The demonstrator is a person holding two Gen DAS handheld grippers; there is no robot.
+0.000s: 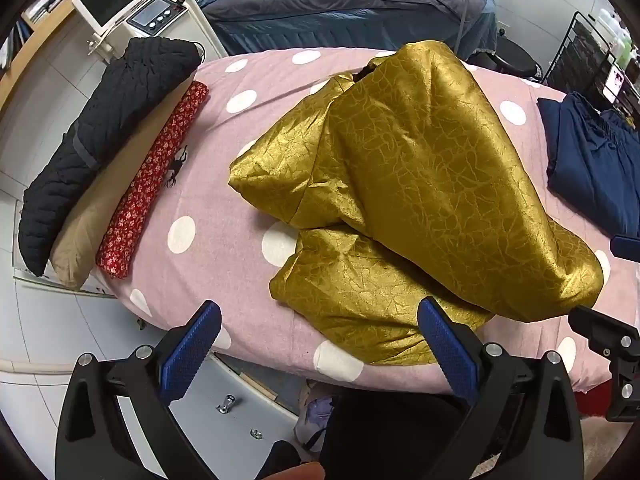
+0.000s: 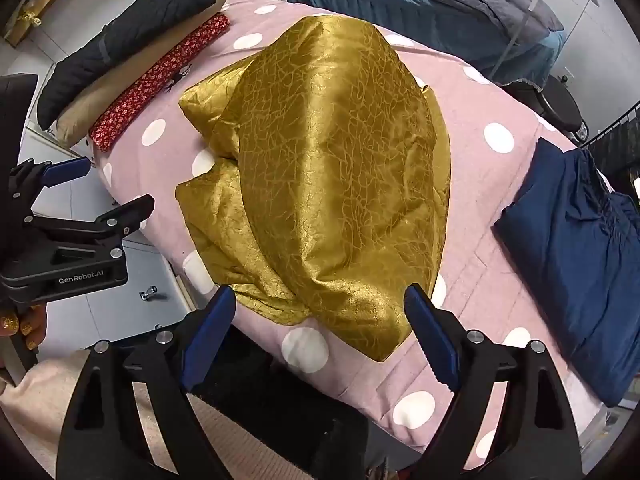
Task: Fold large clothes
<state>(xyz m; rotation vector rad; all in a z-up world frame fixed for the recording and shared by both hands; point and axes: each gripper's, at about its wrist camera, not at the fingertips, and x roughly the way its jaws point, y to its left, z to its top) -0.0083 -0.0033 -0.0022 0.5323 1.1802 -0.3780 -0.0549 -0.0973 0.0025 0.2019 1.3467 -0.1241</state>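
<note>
Fingers [image 1: 208, 332] spread wide above gold garment [image 1: 420, 184].

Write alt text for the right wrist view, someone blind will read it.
A crumpled gold garment lies heaped on a pink polka-dot table cover, the open right gripper poised above its near edge. Folded navy clothing sits right.
</note>
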